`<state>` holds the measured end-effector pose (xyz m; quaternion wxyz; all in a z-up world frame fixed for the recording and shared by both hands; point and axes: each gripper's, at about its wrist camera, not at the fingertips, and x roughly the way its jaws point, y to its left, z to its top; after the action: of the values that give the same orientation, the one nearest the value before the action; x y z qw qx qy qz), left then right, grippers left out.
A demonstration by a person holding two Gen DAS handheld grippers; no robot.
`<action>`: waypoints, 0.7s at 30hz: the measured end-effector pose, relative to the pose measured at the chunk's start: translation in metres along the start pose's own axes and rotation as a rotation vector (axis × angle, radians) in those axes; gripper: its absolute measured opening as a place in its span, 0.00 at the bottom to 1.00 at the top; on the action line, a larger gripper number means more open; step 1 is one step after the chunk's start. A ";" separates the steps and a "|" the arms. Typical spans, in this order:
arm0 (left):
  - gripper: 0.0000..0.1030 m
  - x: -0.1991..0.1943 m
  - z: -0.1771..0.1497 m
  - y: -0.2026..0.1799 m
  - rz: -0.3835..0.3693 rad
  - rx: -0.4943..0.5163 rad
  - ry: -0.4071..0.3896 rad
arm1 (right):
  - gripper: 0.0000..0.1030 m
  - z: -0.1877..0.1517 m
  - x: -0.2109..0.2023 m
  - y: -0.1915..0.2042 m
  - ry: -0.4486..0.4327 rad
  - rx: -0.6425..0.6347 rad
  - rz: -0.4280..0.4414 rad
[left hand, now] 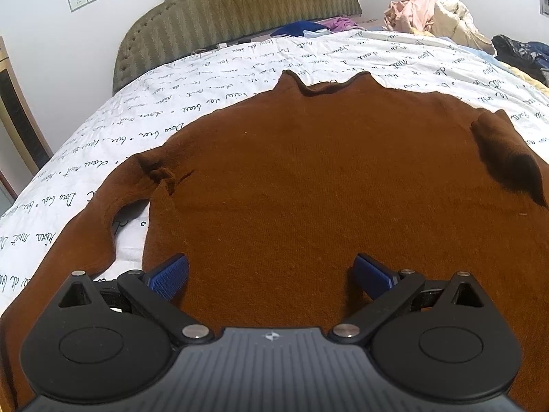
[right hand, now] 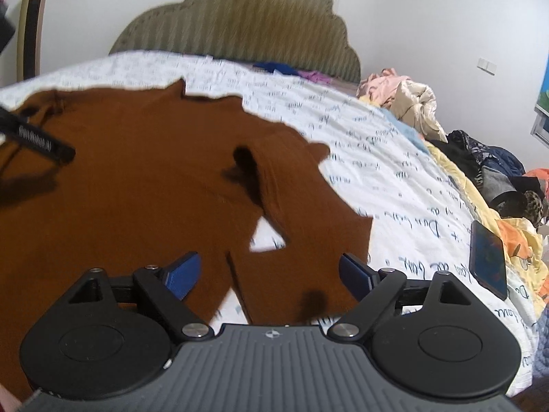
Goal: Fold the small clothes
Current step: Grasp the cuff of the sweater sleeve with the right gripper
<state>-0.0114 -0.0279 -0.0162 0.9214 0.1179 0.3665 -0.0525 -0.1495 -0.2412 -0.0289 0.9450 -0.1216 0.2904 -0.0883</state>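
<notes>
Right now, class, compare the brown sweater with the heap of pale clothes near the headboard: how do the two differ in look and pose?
1. The brown sweater is spread flat on the bed sheet; the heap of pale clothes is bunched up.
2. The sweater is one dark brown colour; the heap mixes pink and cream.
3. The sweater lies right in front of the cameras; the heap sits at the far end.

Both rest on the bed.

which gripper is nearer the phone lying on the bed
Right. The right gripper hovers open over the brown sweater's sleeve, with the phone just to its right. The left gripper is over the sweater's body, farther left.
</notes>
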 end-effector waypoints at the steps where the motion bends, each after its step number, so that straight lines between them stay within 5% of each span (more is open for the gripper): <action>1: 1.00 0.000 0.000 -0.001 0.000 0.003 0.000 | 0.77 -0.003 0.001 -0.001 0.010 -0.005 -0.009; 8: 1.00 0.001 -0.002 -0.006 0.001 0.024 0.005 | 0.69 -0.012 0.017 -0.005 0.033 0.028 -0.009; 9: 1.00 0.001 -0.002 -0.006 0.003 0.026 0.005 | 0.64 -0.012 0.018 -0.005 0.023 0.031 -0.002; 11: 1.00 0.000 -0.002 -0.005 0.002 0.025 0.007 | 0.28 -0.012 0.020 -0.008 0.019 0.061 0.013; 15: 1.00 0.001 -0.001 -0.003 0.006 0.016 0.012 | 0.11 -0.012 0.021 -0.022 0.015 0.135 0.016; 21: 1.00 0.000 -0.001 -0.003 0.002 0.021 0.013 | 0.09 0.001 -0.002 -0.083 -0.111 0.401 0.070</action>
<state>-0.0124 -0.0301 -0.0175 0.9178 0.1283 0.3719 -0.0545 -0.1587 -0.3193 -0.0036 0.9674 0.0743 0.2186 -0.1044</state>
